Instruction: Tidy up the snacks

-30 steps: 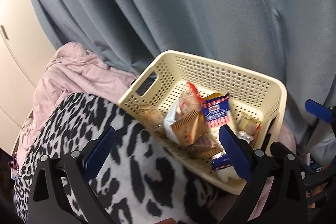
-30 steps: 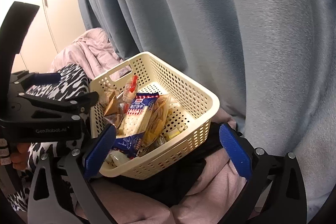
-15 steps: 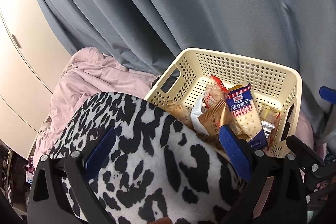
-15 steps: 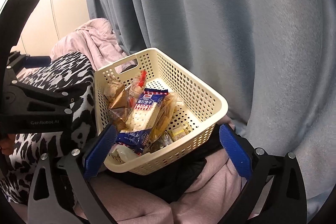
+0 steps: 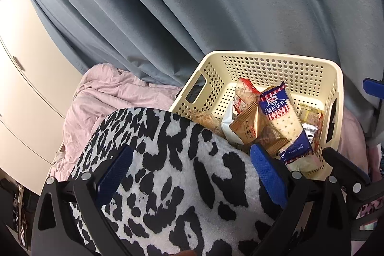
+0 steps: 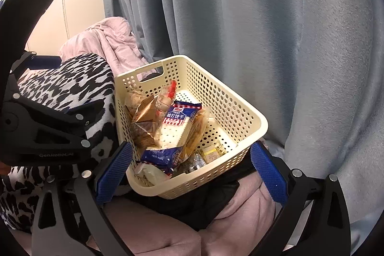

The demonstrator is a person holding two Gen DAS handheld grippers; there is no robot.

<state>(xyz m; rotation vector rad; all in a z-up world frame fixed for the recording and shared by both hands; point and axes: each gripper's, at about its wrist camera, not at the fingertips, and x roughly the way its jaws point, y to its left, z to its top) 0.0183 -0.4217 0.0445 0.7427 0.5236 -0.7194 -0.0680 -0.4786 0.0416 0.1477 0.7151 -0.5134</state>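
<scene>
A grey curtain [image 6: 264,28] backs the tilted basket [image 6: 240,116], which rests on bedding beside a spotted cushion [image 5: 168,172]. The snacks [image 6: 172,126] lie heaped inside. Both tools, left [image 5: 190,172] and right [image 6: 190,169], gape wide, empty. This fits either sorting or finishing.

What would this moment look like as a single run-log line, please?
left gripper: open, empty, over leopard-print fabric | right gripper: open, empty, facing basket | snacks in basket, blue cracker pack on top
</scene>
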